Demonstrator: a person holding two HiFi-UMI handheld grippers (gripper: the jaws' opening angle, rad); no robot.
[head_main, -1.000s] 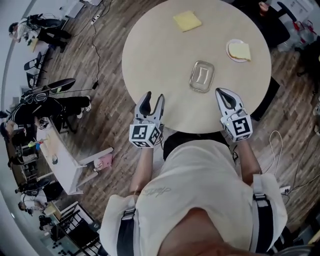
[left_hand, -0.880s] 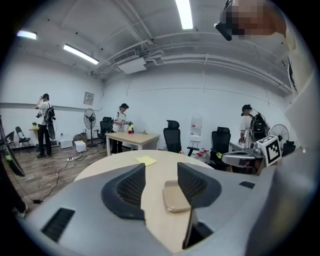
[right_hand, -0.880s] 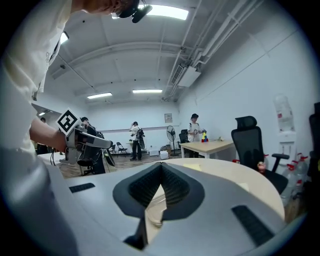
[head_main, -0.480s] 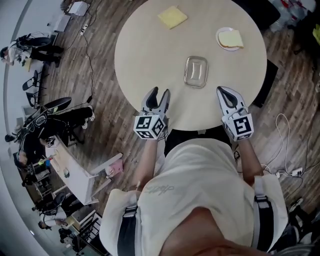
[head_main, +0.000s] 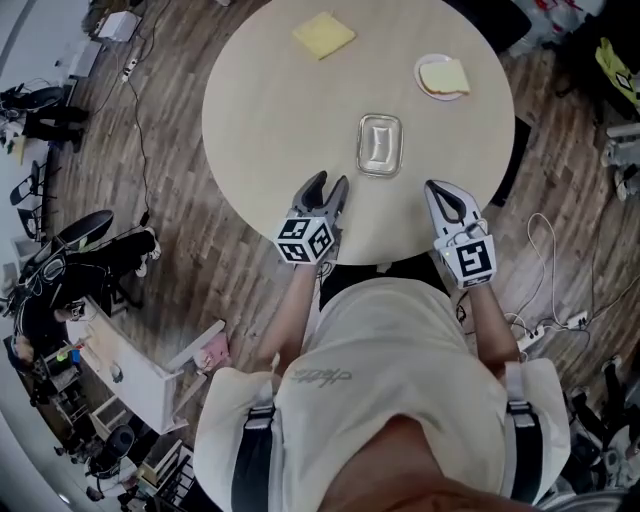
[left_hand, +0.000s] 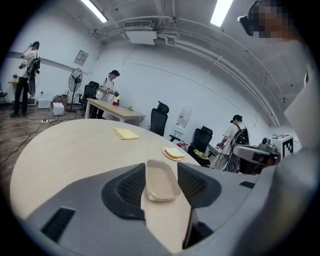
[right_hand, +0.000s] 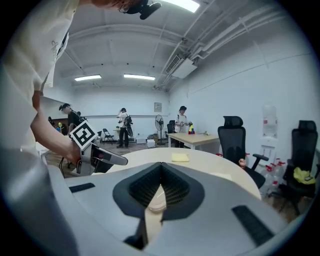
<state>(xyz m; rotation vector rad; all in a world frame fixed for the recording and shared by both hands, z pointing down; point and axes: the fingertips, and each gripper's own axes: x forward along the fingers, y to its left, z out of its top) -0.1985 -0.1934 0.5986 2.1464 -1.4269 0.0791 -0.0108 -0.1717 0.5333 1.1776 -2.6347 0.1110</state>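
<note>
A shallow rectangular tray (head_main: 380, 145) lies on the round pale table (head_main: 260, 110), near its front edge. My left gripper (head_main: 327, 186) hovers over the table's edge just left of and short of the tray, open with nothing between its fingers. In the left gripper view the tray (left_hand: 161, 180) shows in the gap ahead of the left gripper (left_hand: 160, 175). My right gripper (head_main: 438, 188) is shut and empty, at the table's rim right of the tray. The right gripper (right_hand: 161, 167) sees a bit of the tray (right_hand: 156, 202) below its closed tips.
A yellow cloth (head_main: 323, 35) lies at the table's far side. A white plate with a slice of bread (head_main: 443, 77) sits at the far right. Office chairs, desks and people stand around the room; cables run over the wooden floor (head_main: 560, 250).
My left gripper has swung toward the tray and tipped downward, so the tray now sits centred between its fingers. The right gripper has stayed shut near the rim.
</note>
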